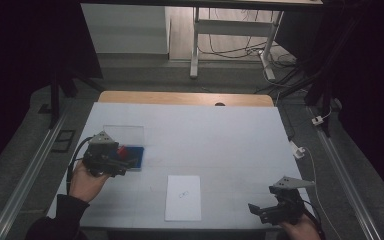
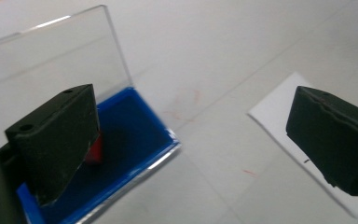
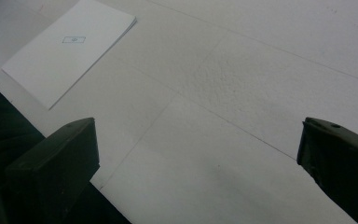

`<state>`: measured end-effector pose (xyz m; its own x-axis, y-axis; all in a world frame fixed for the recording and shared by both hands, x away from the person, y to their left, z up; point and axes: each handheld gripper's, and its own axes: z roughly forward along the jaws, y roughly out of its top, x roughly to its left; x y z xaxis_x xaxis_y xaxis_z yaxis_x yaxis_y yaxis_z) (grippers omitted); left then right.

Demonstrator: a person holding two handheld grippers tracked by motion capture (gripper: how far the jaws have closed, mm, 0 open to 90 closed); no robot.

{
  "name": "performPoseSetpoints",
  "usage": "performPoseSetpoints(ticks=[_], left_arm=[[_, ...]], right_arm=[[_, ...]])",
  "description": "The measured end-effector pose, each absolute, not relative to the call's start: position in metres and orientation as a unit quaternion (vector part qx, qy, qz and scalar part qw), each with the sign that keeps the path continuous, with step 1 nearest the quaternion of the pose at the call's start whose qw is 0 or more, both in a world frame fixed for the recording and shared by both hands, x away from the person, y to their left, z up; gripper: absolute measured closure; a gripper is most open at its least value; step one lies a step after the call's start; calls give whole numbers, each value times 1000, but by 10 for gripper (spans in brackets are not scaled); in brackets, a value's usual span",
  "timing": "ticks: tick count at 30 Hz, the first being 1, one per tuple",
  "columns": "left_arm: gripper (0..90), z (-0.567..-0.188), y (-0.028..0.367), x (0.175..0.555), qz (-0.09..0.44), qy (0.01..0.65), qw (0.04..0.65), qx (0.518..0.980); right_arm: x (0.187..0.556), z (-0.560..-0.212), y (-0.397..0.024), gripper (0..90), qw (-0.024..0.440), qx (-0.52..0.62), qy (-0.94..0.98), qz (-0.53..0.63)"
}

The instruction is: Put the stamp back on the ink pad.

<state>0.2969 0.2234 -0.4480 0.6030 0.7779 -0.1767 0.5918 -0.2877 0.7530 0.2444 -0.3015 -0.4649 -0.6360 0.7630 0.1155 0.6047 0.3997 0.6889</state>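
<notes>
White sheeting is covering the table (image 1: 230, 130) I am working over, with a strip of bare wood showing along its far edge and dark floor and desk legs lying beyond. Near the left side, a shallow blue tray (image 2: 135, 140) is sitting flat on the sheet with its clear hinged lid (image 2: 51, 60) standing open behind it; the lid is thin, glossy and square-cornered. A small red block (image 2: 94, 151) is resting inside the tray, partly hidden behind one jaw. I am holding the left gripper (image 2: 191, 140) just above the tray's near corner, its jaws spread wide with nothing between them, one jaw hanging over the blue floor and the other over the paper. That white sheet of paper (image 1: 183, 197) is lying flat near the front edge, well apart from the tray, with a tiny printed mark in its middle. I am keeping the right gripper (image 3: 198, 172) low over the bare sheeting at the front right corner, its matte black jaws likewise standing apart and empty. Faint red scuffs are marking the cover beside the tray, and the cover's surface is looking finely pebbled. Nothing is lying between the tray and the paper.
</notes>
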Motion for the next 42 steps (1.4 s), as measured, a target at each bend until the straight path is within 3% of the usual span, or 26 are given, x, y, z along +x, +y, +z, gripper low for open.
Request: performPoseSetpoints(ticks=[10, 42], left_arm=[[0, -446, 223, 271, 77, 420, 444, 788], [0, -450, 258, 186, 100, 443, 447, 771]], right_arm=[[244, -465, -301, 0, 109, 407, 833, 360], [244, -465, -302, 0, 109, 412, 830, 360]])
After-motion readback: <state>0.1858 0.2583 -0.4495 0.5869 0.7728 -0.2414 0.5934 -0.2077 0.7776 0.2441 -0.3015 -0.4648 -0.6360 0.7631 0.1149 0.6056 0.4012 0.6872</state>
